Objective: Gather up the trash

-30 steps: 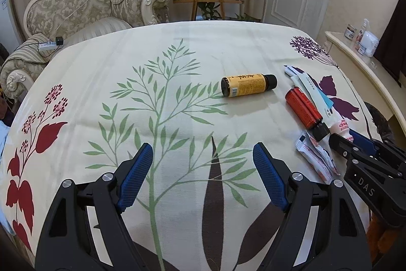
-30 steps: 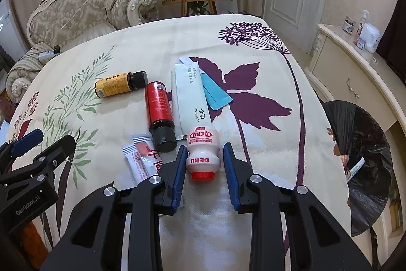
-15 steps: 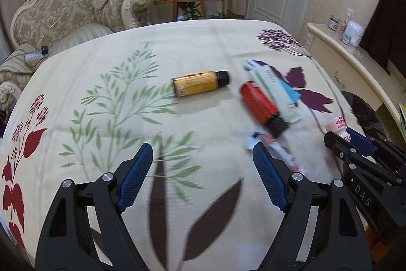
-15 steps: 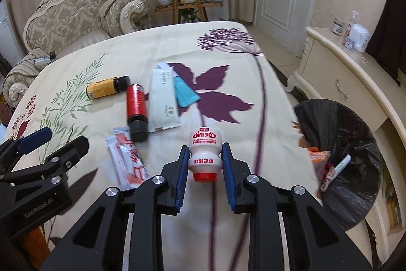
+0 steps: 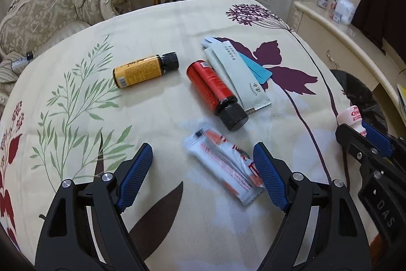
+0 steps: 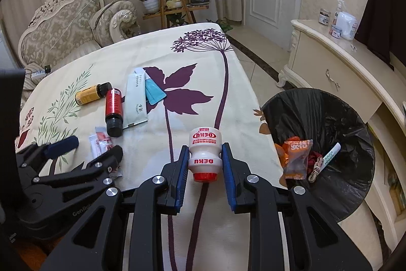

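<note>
Plastic, squat and waisted, the small white DEKU bottle with a red foil cap [image 6: 205, 153] is clamped at its narrow middle between the blue ribbed pads of the right gripper [image 6: 205, 170], above the tablecloth's [image 6: 157, 55] right edge beside the black-bagged round bin [image 6: 327, 118]. Spread wide, the left gripper [image 5: 203, 177] hovers over a crinkly white-and-red sachet [image 5: 223, 164] near the cloth's front edge.

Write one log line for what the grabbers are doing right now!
right gripper: shut on white bottle, near bin | left gripper: open over white packet | table: bottles, packets left
</note>
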Tool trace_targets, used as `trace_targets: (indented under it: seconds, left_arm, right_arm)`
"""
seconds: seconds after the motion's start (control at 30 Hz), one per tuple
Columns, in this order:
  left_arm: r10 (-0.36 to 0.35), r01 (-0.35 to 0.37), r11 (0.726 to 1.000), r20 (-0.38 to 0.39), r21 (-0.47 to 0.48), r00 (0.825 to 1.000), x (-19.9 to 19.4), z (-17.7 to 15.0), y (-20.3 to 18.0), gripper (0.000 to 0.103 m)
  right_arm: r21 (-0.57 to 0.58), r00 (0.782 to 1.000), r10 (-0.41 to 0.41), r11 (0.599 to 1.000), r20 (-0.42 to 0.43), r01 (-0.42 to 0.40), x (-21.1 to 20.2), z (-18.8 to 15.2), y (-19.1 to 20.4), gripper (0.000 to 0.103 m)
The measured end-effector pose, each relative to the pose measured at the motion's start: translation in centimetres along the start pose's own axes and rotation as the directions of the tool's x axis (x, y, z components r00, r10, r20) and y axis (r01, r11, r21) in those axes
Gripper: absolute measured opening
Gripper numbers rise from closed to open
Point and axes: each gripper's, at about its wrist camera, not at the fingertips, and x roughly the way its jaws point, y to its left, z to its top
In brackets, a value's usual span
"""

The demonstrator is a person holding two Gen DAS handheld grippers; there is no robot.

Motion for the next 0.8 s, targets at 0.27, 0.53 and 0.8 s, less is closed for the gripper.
trace_targets:
  seconds: [0.27, 0.53, 0.8]
  left_arm:
    - [0.007, -0.008, 0.999, -0.024, -0.034, 1.0, -0.7, -1.2, 2.9, 0.084]
    - [-0.012, 0.01, 0.998, -0.02, -0.067, 1.0, -1.5, -1.5, 4.2, 0.084]
    - [0.025, -0.031, 0.992, -0.053, -0.122, 0.998, -1.8, -2.1, 4.1, 0.084]
  right_arm:
    - [-0.006, 1.0, 0.009, 1.0, -0.006, -0.009, 0.4, -0.1, 0.3, 0.027]
    - [-0.011, 1.0, 0.006, 1.0, -0.013, -0.006, 0.6, -0.2, 0.6, 0.027]
    - [-0.01, 1.0, 0.007, 1.0, -0.011, -0.007, 0.5, -0.4, 0.5, 0.027]
